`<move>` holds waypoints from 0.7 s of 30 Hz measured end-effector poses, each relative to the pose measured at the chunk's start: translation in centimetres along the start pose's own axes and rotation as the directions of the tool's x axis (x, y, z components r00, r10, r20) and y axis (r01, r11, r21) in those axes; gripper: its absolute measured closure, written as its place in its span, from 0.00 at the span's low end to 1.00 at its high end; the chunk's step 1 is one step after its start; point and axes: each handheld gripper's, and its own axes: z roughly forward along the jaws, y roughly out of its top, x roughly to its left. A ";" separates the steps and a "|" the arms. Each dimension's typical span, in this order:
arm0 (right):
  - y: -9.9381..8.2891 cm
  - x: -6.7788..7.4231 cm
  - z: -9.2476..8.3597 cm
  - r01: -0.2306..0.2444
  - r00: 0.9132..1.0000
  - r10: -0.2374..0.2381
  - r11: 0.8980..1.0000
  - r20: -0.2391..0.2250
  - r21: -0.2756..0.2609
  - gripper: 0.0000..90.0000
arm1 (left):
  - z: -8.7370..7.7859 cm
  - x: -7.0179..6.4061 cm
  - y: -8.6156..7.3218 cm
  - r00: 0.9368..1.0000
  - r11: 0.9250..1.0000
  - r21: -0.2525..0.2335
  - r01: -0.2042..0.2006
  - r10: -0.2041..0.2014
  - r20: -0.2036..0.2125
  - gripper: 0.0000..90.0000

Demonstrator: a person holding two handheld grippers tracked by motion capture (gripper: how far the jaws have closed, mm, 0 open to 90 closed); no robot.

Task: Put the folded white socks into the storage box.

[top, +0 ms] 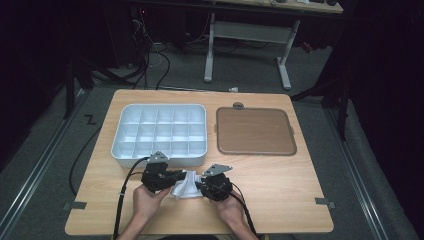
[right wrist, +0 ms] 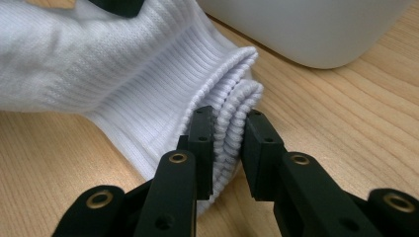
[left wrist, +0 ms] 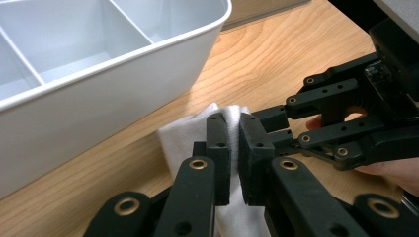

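White sock (top: 186, 186) lies on the tabletop (top: 280, 175) just in front of the white divider tray (top: 160, 134), stretched between both tools, likely to fold or roll it for a compartment. Brown lid (top: 254, 131) sits right of the tray, apart. Left gripper (left wrist: 232, 143) jaws clamped tight on one end of the fabric. Right gripper (right wrist: 228, 148) jaws straddle the ribbed cuff (right wrist: 232, 128), pinching its folded edge.
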 end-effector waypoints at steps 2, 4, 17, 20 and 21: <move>0.0 0.0 0.0 -0.002 1.000 0.002 1.000 -0.003 -0.001 0.85 | 0.1 -0.1 0.1 1.000 1.000 0.004 -0.004 0.004 0.001 0.94; 0.0 -0.1 0.0 -0.002 1.000 0.002 1.000 -0.006 -0.003 0.85 | 0.3 -0.2 0.1 1.000 1.000 0.008 -0.011 0.011 0.001 0.94; -0.1 -0.2 0.2 0.008 1.000 -0.008 1.000 -0.016 -0.010 0.86 | 2.4 -0.4 -0.4 1.000 0.999 0.020 -0.026 0.026 0.003 0.94; -0.1 -0.1 0.2 0.004 1.000 -0.004 1.000 -0.014 -0.011 0.86 | 2.8 -0.2 -0.5 0.999 0.999 0.026 -0.037 0.037 0.000 0.94; 0.0 -0.1 0.2 0.010 1.000 -0.010 1.000 -0.012 -0.011 0.86 | 2.8 -0.2 -0.5 0.999 0.999 0.024 -0.040 0.040 0.000 0.94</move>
